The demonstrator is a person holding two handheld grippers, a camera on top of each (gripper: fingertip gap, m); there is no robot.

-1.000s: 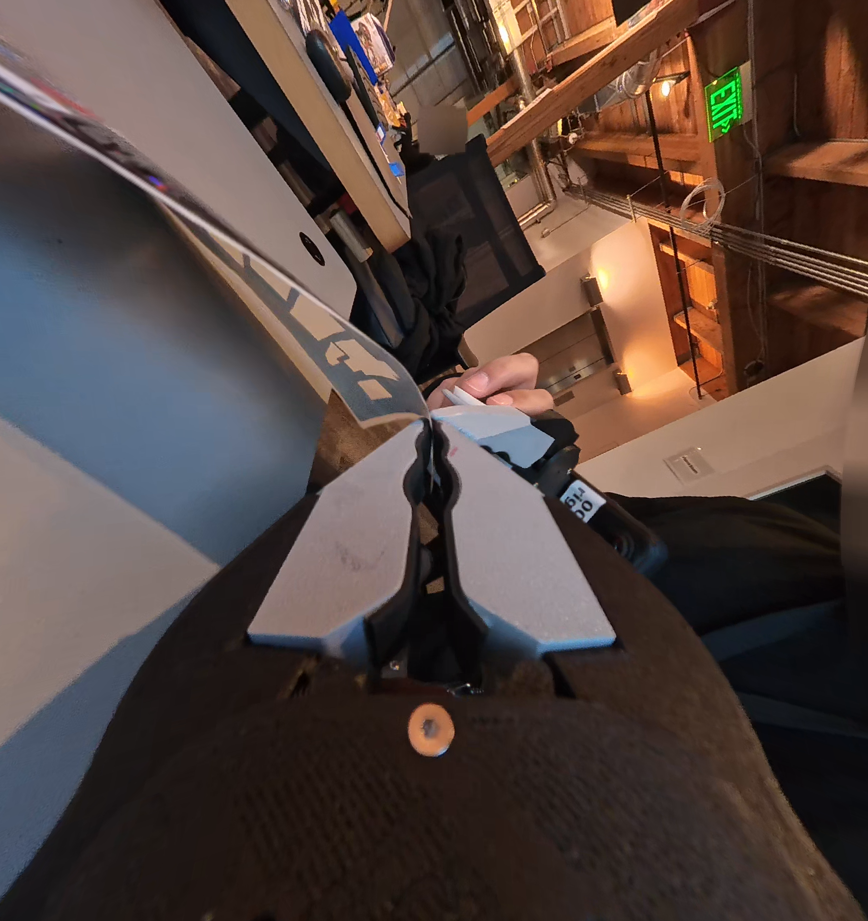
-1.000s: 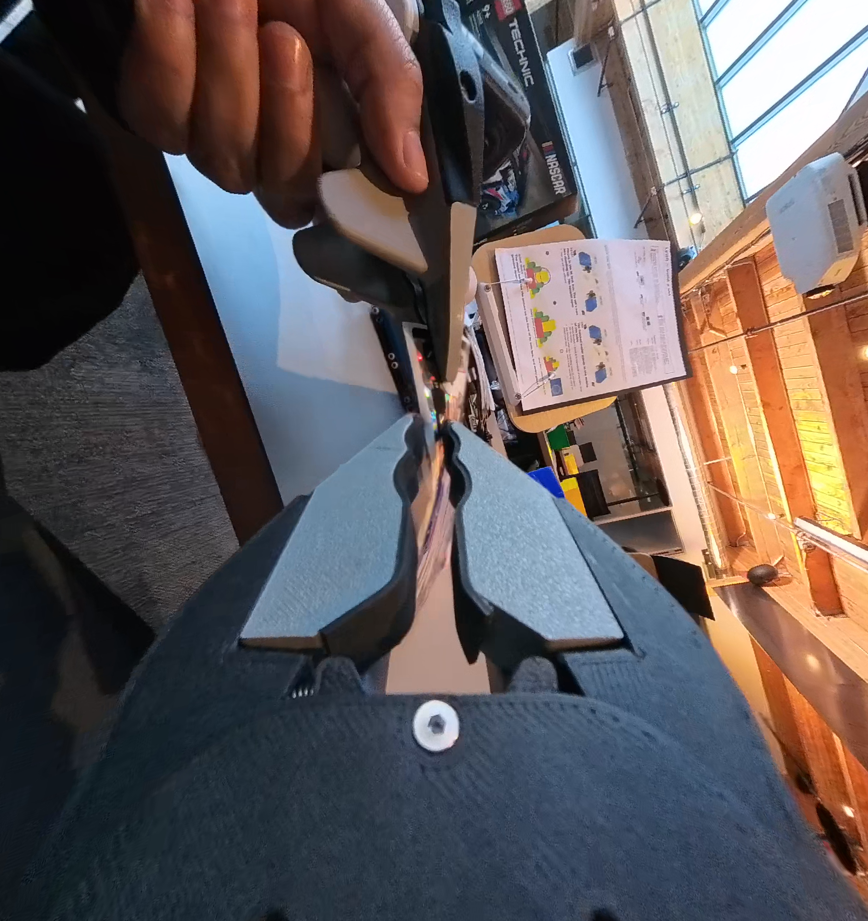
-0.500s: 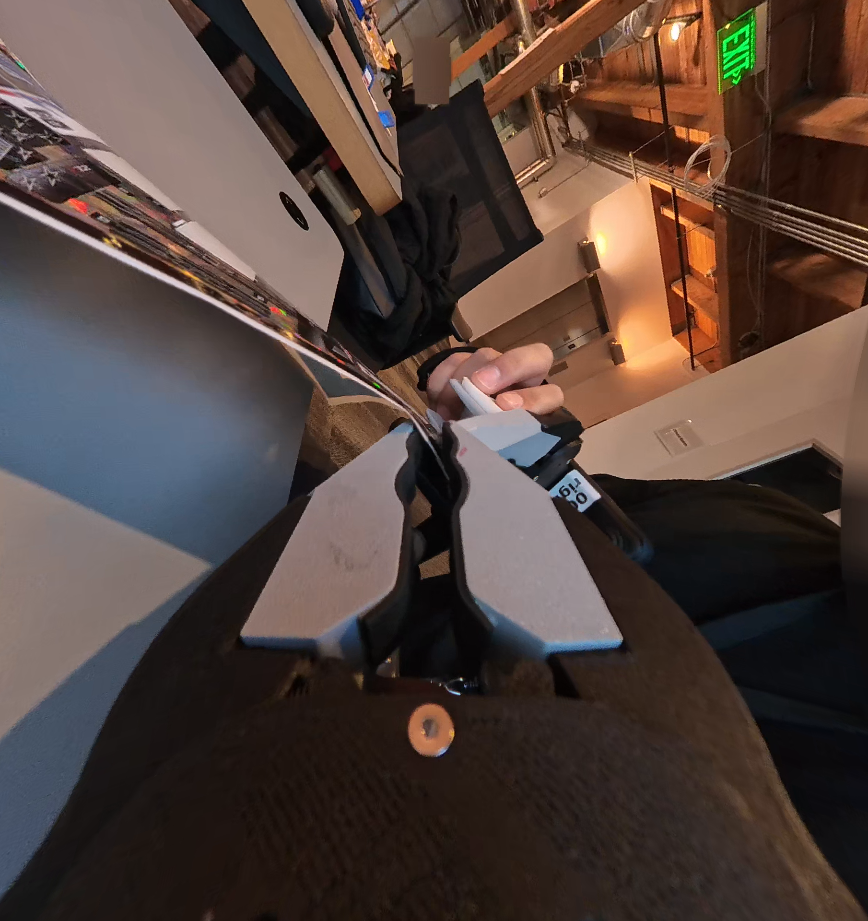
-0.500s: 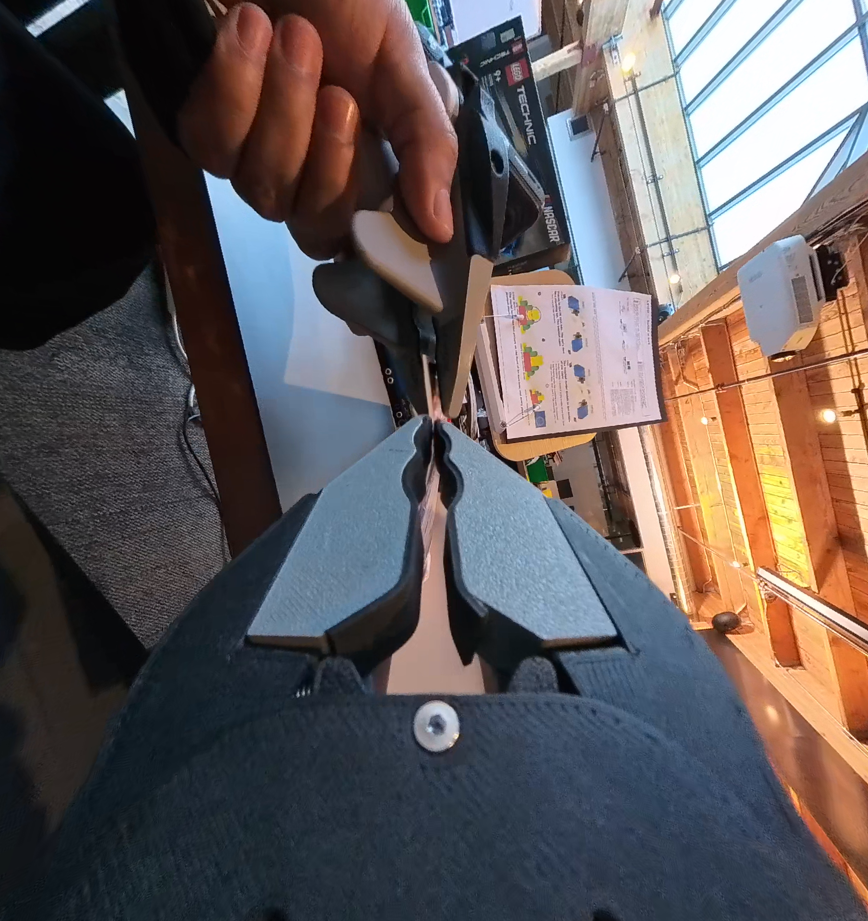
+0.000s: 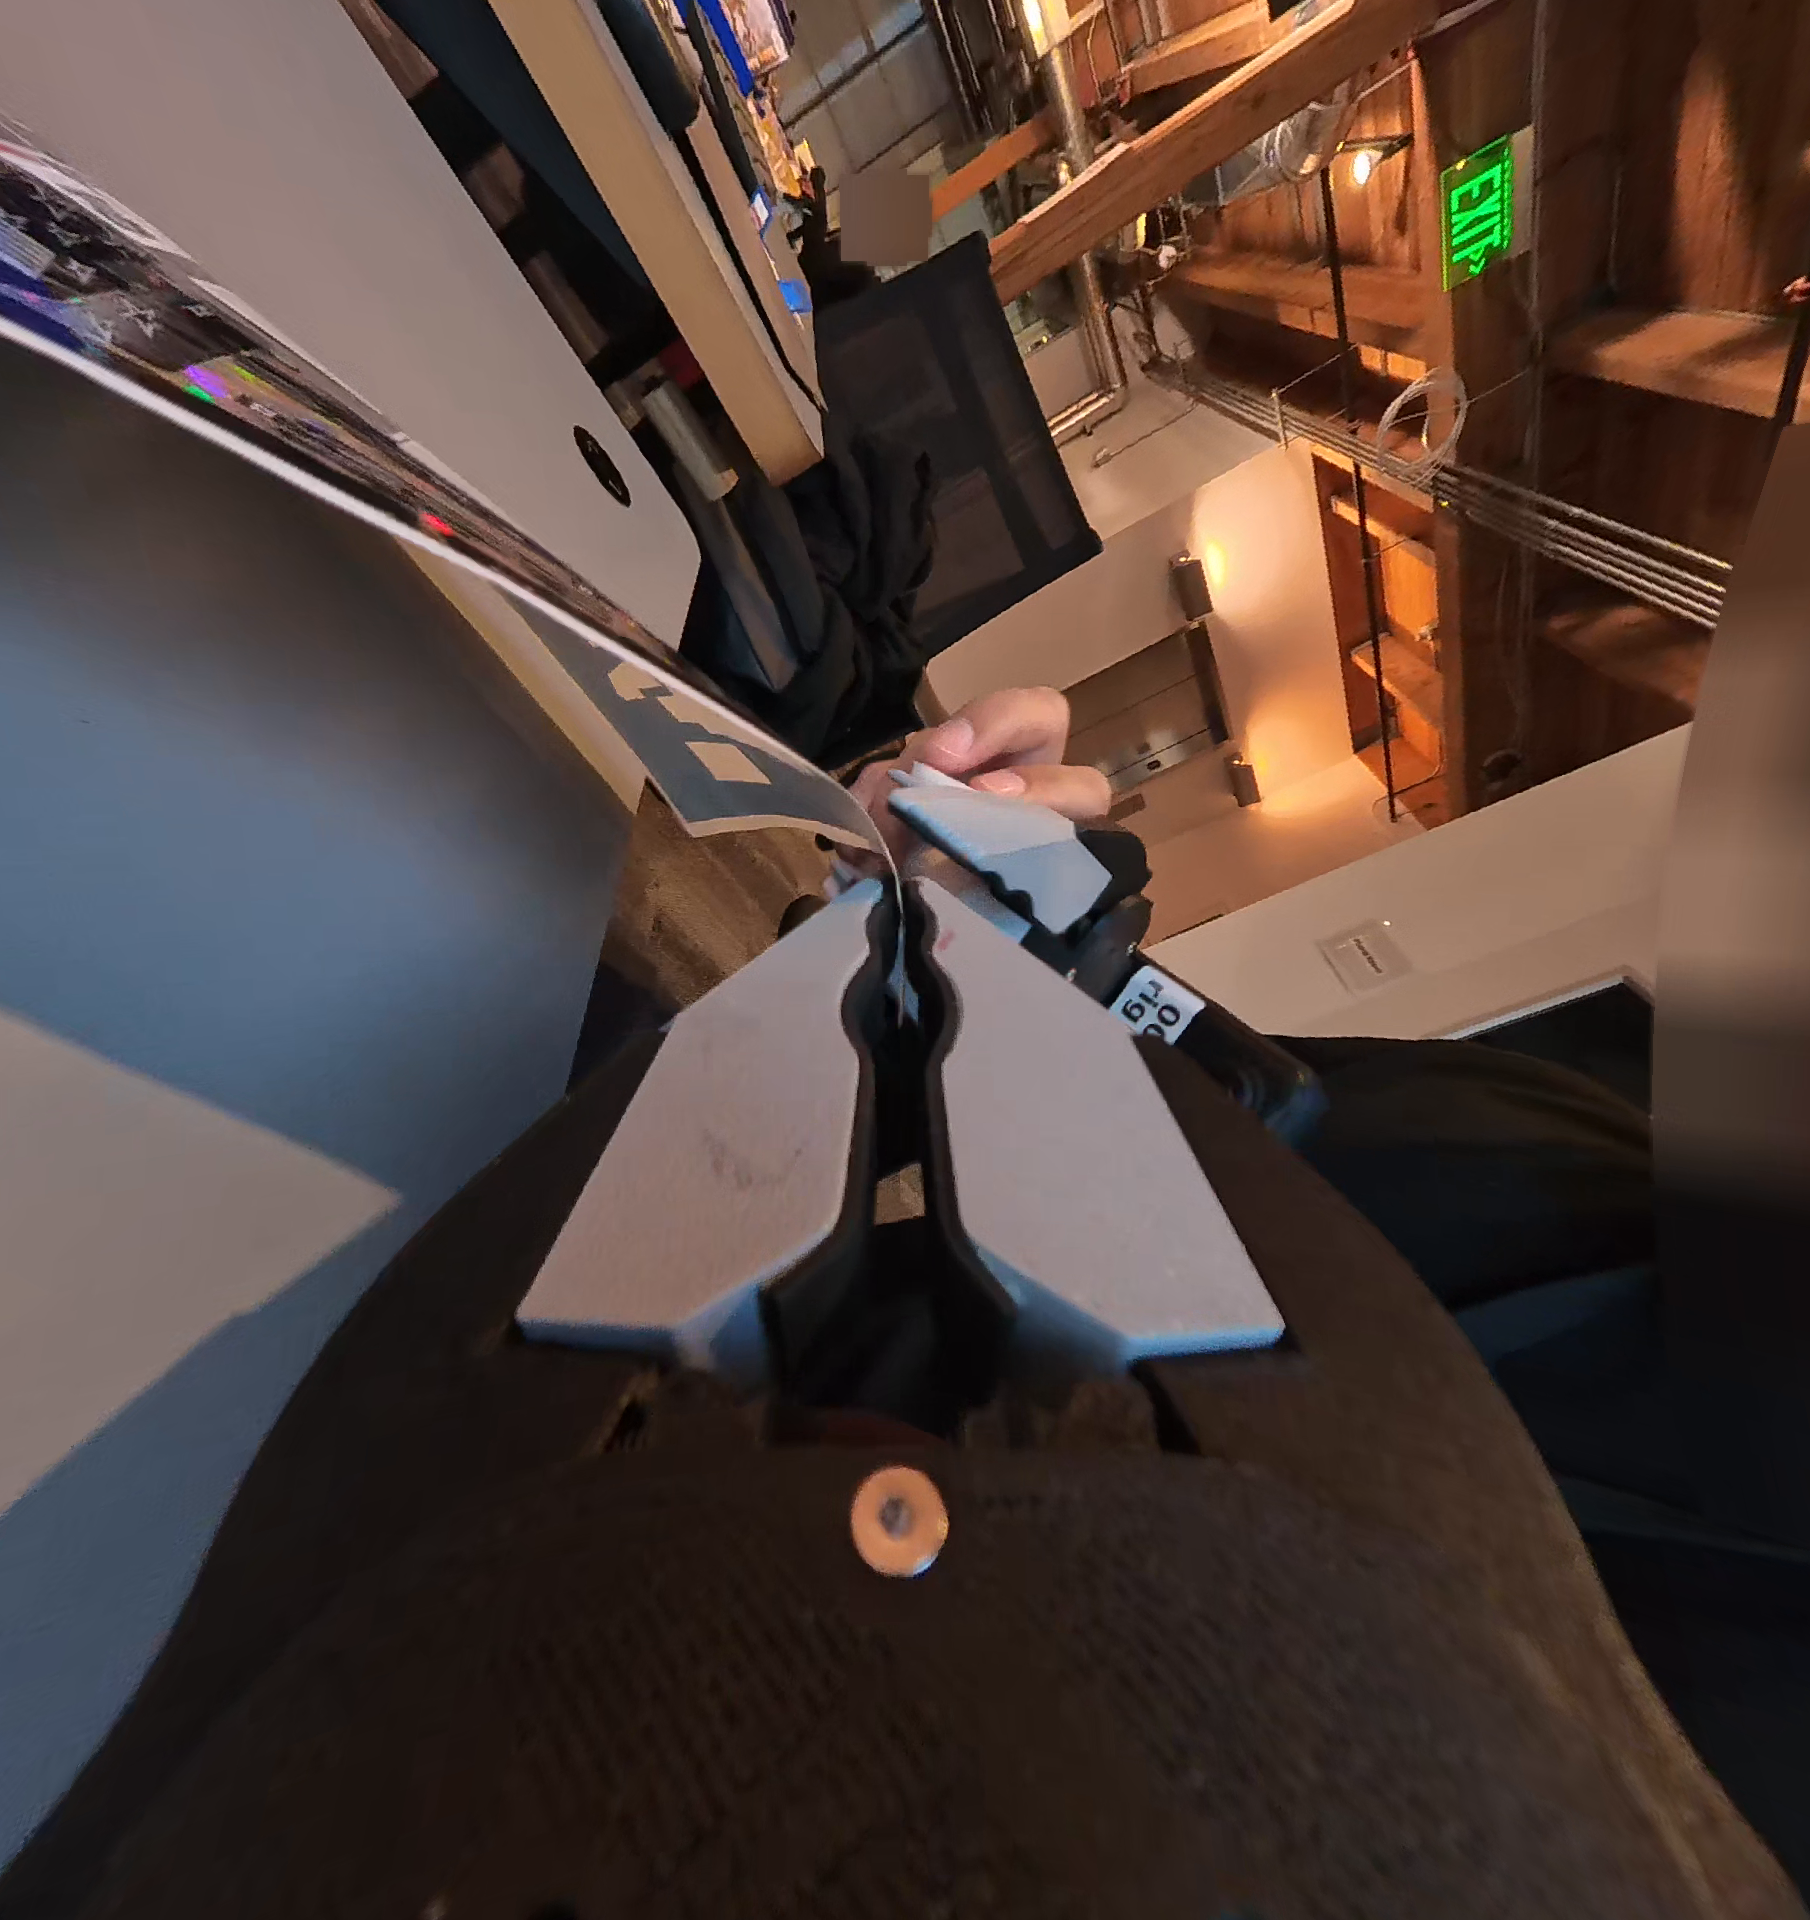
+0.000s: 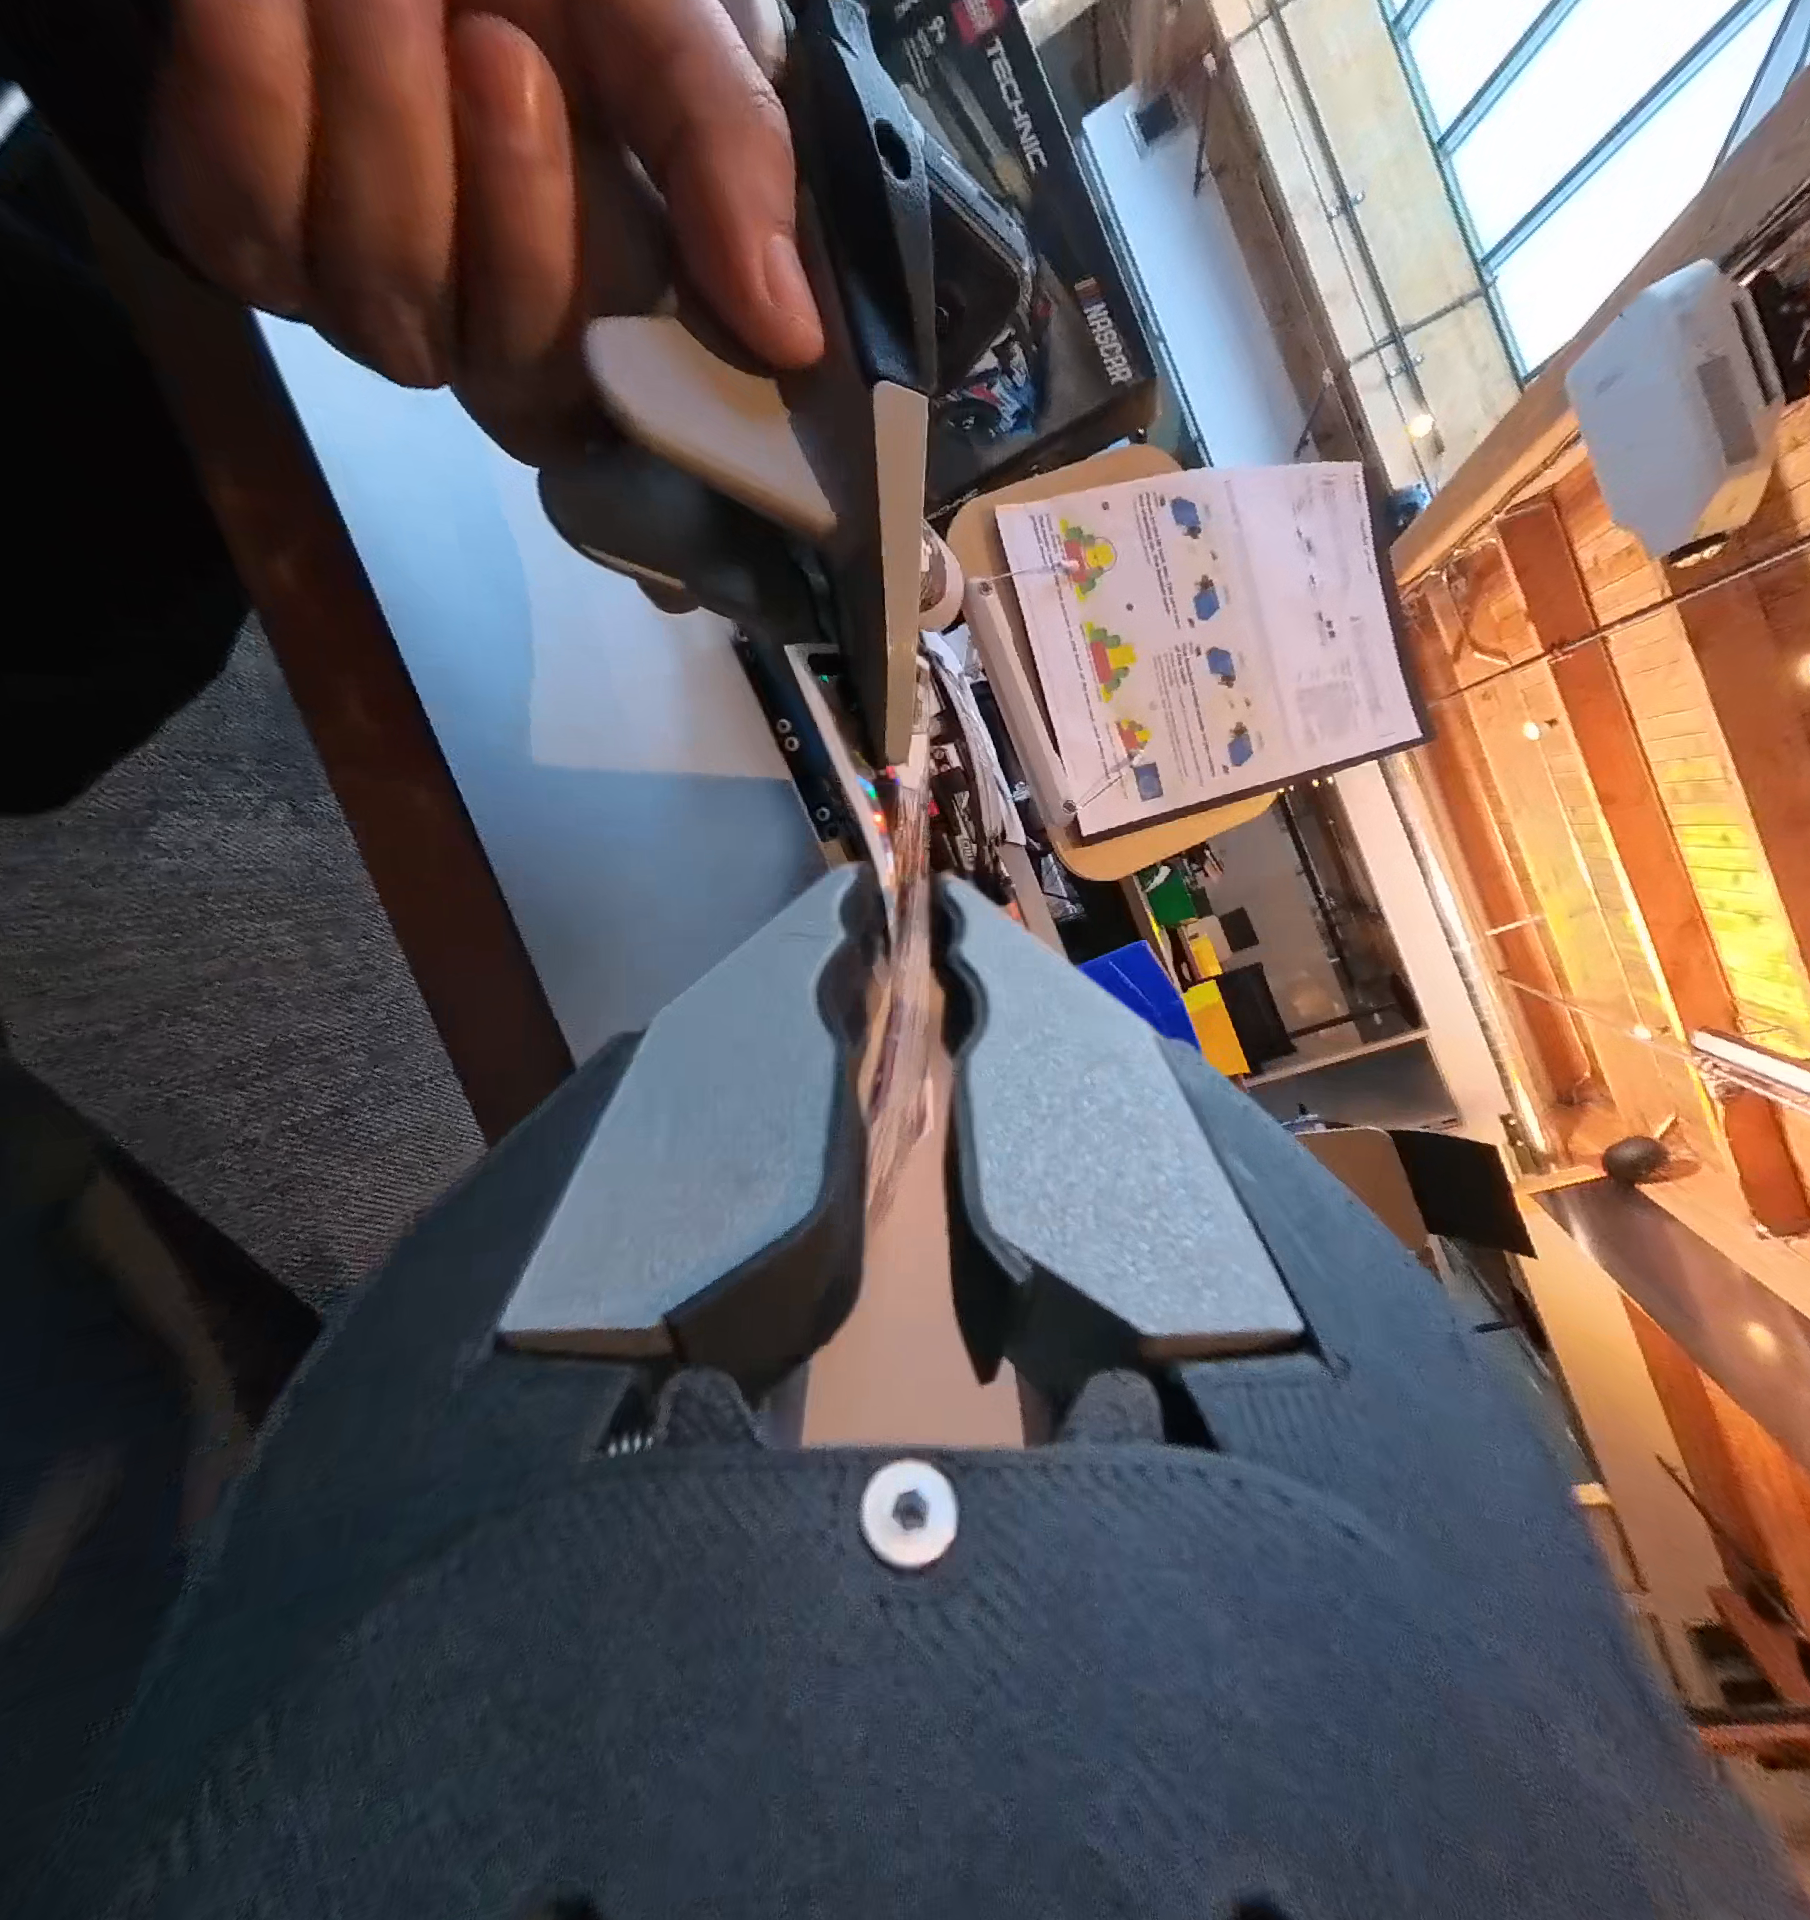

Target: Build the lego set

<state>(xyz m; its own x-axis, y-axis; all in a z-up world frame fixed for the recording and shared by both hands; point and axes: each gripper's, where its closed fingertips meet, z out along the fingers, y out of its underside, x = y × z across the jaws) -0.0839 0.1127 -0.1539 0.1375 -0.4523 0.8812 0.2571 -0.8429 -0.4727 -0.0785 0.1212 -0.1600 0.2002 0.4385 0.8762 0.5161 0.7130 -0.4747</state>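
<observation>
Printed sheet (image 5: 288,447), likely the set's sticker sheet or booklet page, held in the air above the white table (image 5: 101,1195) and pinched at one curled corner by the left gripper (image 5: 896,940); edge-on, clamped between the right gripper (image 6: 906,914) tips. Beyond: black lego box (image 6: 1036,208), clipboard with building instructions (image 6: 1192,644).

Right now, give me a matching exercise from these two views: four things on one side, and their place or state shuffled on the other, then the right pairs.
Things
1. printed sheet
2. left gripper
3. exit sign
4. instruction page

Place or state
A. glowing green, on the wooden wall
B. shut on the sheet's curled edge
C. clipped to a tan board
D. glossy, bending between both sets of jaws

Pairs: 1-D, 2-B, 3-A, 4-C
</observation>
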